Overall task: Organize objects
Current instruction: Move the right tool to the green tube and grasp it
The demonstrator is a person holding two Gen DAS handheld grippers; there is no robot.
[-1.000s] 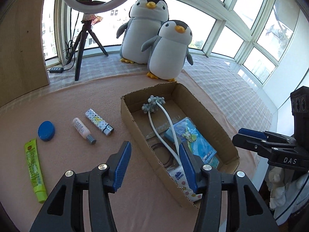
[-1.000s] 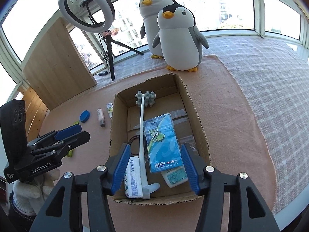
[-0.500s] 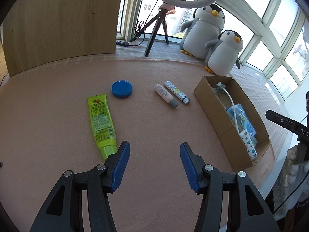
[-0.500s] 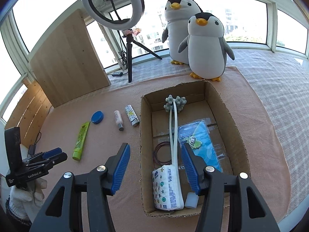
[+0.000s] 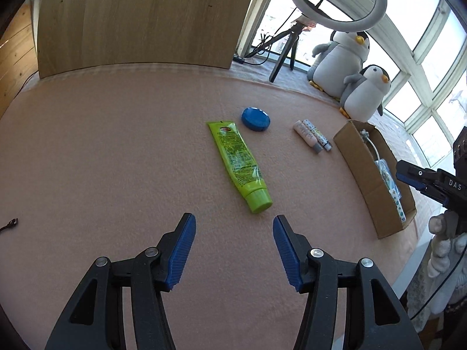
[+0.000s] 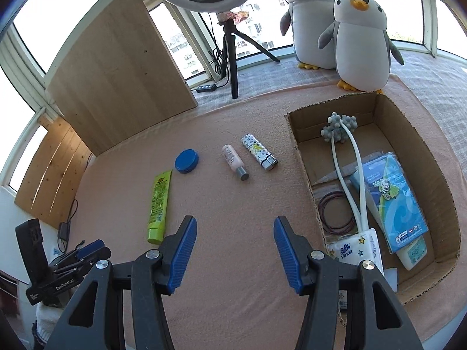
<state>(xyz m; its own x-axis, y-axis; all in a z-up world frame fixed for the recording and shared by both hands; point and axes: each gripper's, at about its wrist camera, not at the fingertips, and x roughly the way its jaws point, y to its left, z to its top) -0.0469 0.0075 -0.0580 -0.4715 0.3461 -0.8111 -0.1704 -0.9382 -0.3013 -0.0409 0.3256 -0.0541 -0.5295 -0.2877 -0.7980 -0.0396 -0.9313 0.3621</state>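
While four small toiletries lay loose on the pink mat, the cardboard box near the mat's right edge already held a white massager with grey knobbed heads, a blue packet, a tissue pack and some thin dark rings. That split suggested the box was the collecting place and the loose items were what was left to sort.

The left gripper hung above the mat with its blue pads spread wide and nothing between them. The green tube lay just ahead of it, cap end nearest and pointing toward the opening, slightly toward the right pad, so it looked like the likely next pick. Lengthwise to the approach as it lay, the tube would probably need the fingers to straddle its body from the sides. Beyond the tube's far end sat the round blue lid, close to the tube but apart from it. Further right, toward the box, the pink bottle and the patterned lighter lay side by side, nearly touching in this view.

The right gripper was likewise wide open and empty, hovering over bare mat between the tube and the box's near left wall.

At the mat's far edge stood two plush penguins, a ring light on a tripod and a wooden board, well clear of the work.
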